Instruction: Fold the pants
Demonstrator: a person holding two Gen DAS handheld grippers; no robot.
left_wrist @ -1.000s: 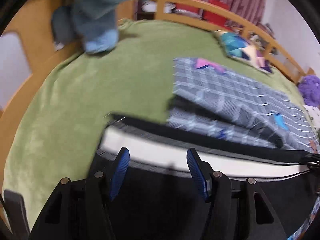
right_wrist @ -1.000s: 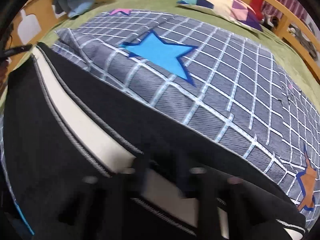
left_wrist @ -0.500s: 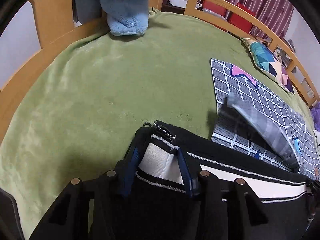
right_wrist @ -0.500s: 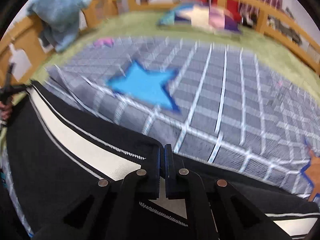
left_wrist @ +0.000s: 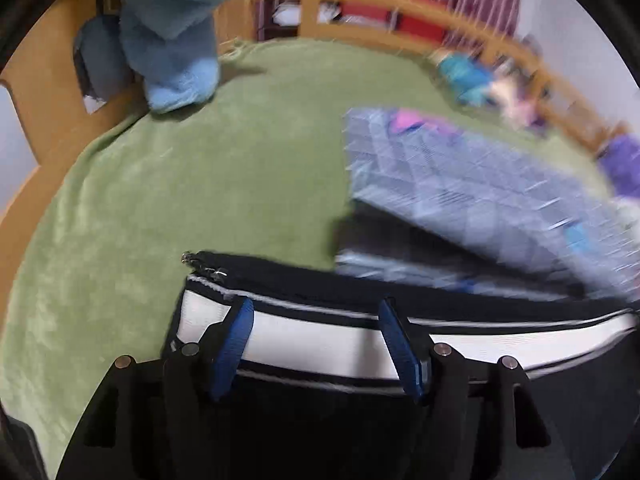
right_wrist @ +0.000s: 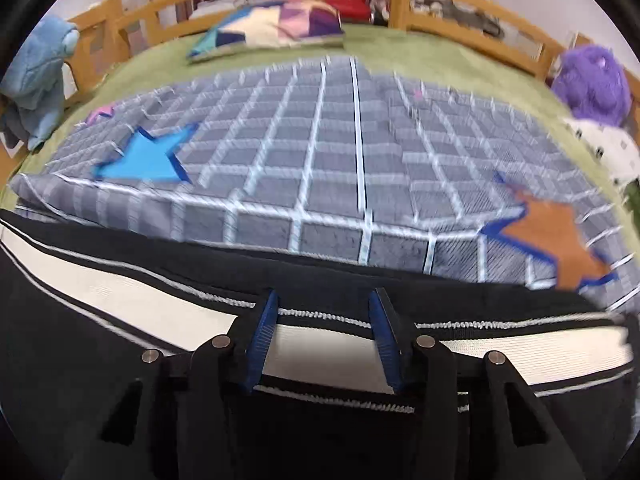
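Now both tools stand parted: left tool (left_wrist: 316,344) and right tool (right_wrist: 322,340) have just been opening, releasing the pants (right_wrist: 120,280) lying under their tips on the bed (left_wrist: 160,200). Next fold needs a fresh grip.

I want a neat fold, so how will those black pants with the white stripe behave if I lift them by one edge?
The black pants will probably drape and sag: they lie flat and limp against the grey quilt. Their knit-looking white stripe suggests some stretch. On the fuzzy green blanket they will likely drag rather than slide.
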